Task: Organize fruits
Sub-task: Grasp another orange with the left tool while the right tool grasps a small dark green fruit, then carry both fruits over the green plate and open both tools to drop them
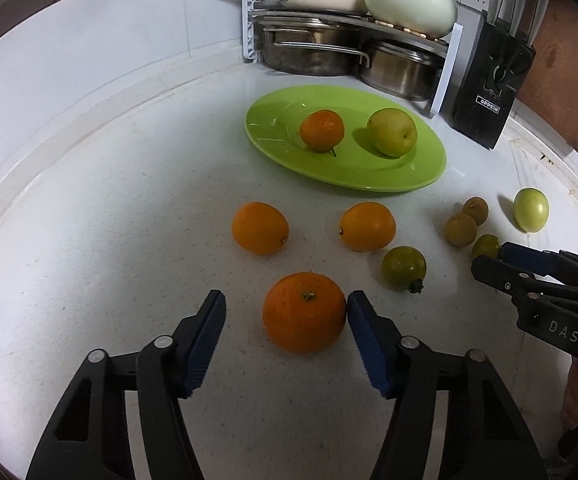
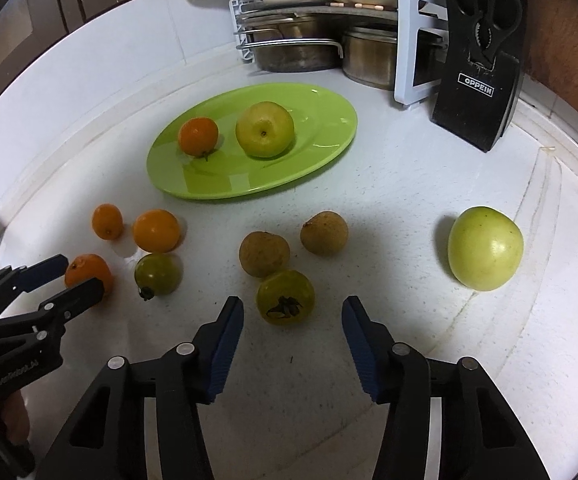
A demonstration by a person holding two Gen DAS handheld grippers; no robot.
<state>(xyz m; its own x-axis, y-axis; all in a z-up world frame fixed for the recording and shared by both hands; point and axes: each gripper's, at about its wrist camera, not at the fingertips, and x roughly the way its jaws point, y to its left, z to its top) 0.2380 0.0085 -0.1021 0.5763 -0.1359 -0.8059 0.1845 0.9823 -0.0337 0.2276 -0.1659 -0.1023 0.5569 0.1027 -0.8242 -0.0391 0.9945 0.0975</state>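
Seeing my left gripper (image 1: 285, 308) wide open around orange (image 1: 304, 312) (right pad touching); right gripper (image 2: 293, 312) open, green tomato (image 2: 285, 297) just ahead.

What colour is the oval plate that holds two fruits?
The oval plate is lime green, plain without pattern; the right wrist view shows it best.

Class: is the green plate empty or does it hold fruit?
It holds fruit. On the plate sit two pieces: a small orange and a yellow-green apple, set apart from each other.

Four oranges (image 1: 304, 312), one plate (image 1: 409, 176).
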